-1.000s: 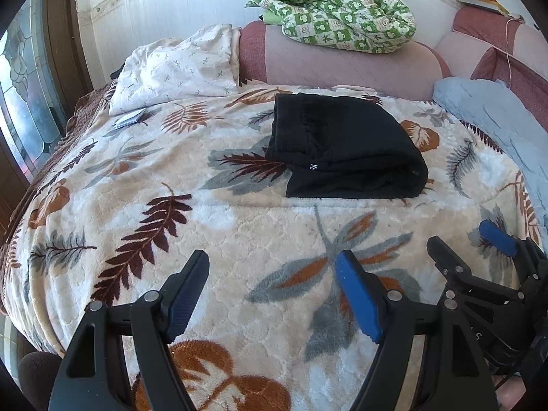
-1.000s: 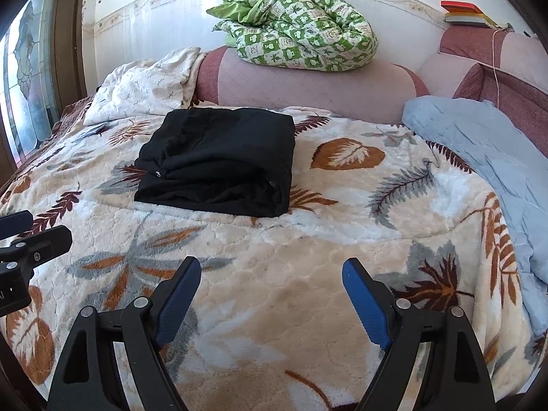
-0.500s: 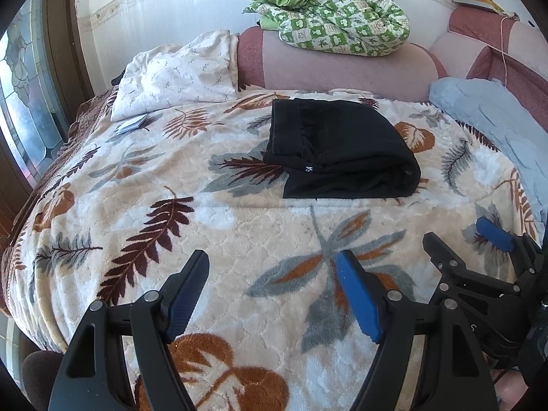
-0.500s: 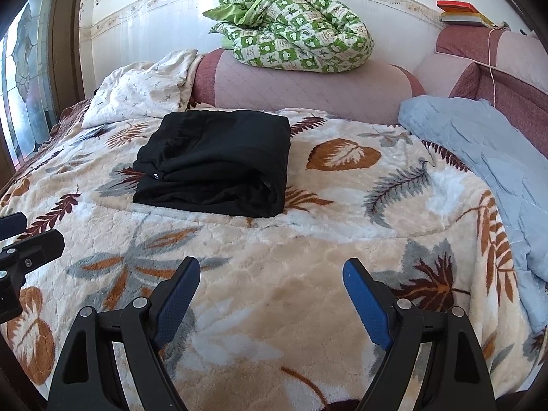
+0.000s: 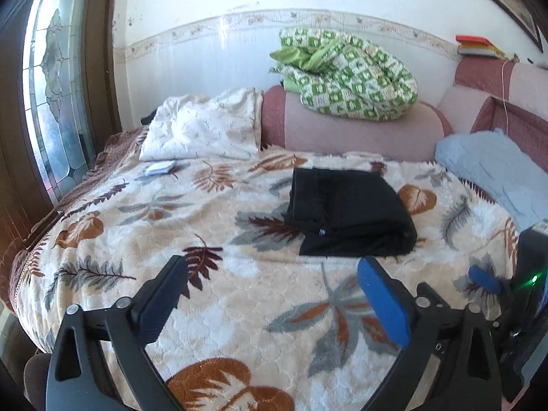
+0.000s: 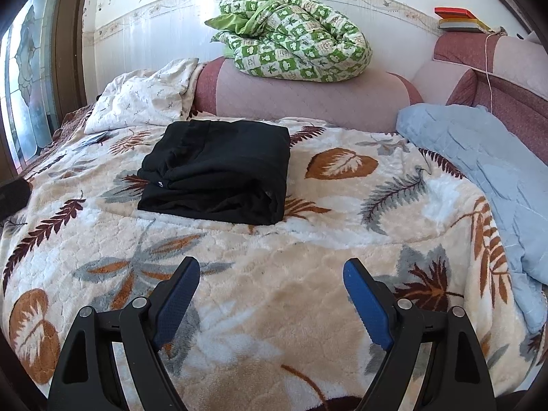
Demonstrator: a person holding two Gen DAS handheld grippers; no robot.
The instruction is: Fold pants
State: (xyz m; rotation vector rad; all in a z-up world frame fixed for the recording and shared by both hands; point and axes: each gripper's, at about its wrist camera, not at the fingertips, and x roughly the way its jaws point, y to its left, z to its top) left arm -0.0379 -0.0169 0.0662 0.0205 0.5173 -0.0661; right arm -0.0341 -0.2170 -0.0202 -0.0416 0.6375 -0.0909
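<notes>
Item: black pants point(image 6: 219, 167), 1 piece, folded into a compact rectangular bundle of several layers, lying flat on the leaf-patterned blanket point(image 6: 274, 274) of the bed, at about 11 o'clock from the right gripper point(image 6: 270, 294) and about 1 o'clock from the left gripper point(image 5: 274, 294). Condition: bundle squared, edges roughly aligned, a small white label showing on its near left edge; nothing touches it. Change over the last second: both cameras have risen and tipped back, so the bundle sits lower and farther off in each view and more wall shows above; the bundle itself has not shifted or loosened. Left gripper: spread wide, holding nothing, over bare blanket well apart from the pants. Right gripper: spread wide, holding nothing, likewise well clear; its blue tip appears at 3 o'clock in the left wrist view. Surroundings: green checked quilt point(image 6: 291, 34) on the pink bolster point(image 6: 308, 96) at 12 o'clock, white pillow point(image 6: 144, 99) at 10 o'clock, light blue quilt point(image 6: 479, 157) at 2 o'clock. Assessment: with both grippers withdrawn and the bundle holding its shape unaided, the fold reads as finished; no further step appears due.
</notes>
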